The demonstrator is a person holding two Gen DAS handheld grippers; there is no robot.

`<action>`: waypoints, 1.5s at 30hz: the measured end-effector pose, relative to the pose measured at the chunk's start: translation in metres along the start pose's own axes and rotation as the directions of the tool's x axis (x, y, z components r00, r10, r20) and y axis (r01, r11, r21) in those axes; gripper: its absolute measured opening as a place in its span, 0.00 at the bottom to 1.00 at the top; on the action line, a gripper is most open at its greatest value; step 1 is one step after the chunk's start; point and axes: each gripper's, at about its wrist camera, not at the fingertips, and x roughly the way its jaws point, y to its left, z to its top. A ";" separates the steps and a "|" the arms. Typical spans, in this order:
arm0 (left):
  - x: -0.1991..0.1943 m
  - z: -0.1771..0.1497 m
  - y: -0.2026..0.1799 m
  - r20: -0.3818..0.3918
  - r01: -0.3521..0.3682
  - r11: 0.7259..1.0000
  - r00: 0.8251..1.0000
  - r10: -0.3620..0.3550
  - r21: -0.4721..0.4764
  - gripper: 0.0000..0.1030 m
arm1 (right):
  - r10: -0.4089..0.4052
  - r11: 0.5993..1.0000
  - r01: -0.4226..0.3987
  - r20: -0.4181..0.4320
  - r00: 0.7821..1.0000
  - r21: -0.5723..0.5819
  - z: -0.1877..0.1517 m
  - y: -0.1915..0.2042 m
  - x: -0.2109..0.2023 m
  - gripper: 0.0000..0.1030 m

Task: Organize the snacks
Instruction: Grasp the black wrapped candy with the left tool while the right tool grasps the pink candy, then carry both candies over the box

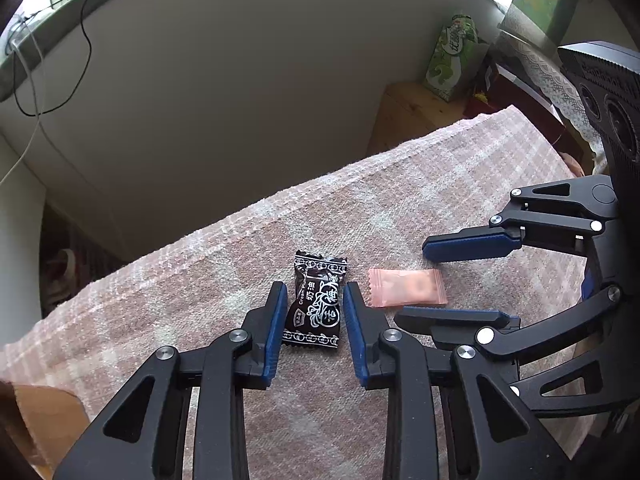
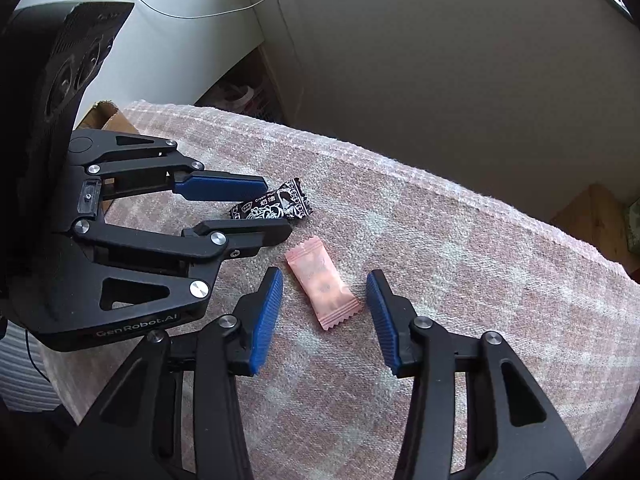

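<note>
Left gripper (image 1: 315,292) spread open around the black candy (image 1: 317,300); right gripper (image 2: 325,280) wide open, straddling the pink candy (image 2: 323,283) on the checked cloth (image 2: 460,280).

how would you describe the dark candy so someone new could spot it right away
Start at the pink plaid cloth covering the table. Near its middle lie two small wrapped candies; the dark candy sits between the open fingers of the left gripper. It is the only black wrapper, with white lettering and crimped ends, whereas the pink candy beside it is plain and pale.
</note>
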 end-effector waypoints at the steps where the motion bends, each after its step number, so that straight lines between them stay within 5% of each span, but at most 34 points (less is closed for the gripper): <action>1: 0.000 -0.001 0.001 0.003 0.003 1.000 1.000 -0.003 -0.008 0.24 | 0.000 1.000 0.000 -0.001 1.000 -0.001 0.001 0.001 0.000 0.44; 19: -0.015 -0.025 0.011 0.035 0.015 0.992 0.999 -0.011 -0.122 0.22 | -0.127 0.987 0.122 -0.038 0.991 -0.104 0.002 0.025 0.015 0.22; 29: -0.031 -0.050 0.009 0.070 0.048 0.975 0.997 -0.033 -0.217 0.22 | -0.072 0.995 0.070 0.022 0.997 0.072 -0.013 0.016 0.000 0.21; 45: -0.103 -0.075 0.003 0.173 0.038 0.964 0.985 0.008 -0.263 0.22 | -0.040 0.995 0.029 0.116 0.992 0.100 -0.036 0.044 -0.081 0.21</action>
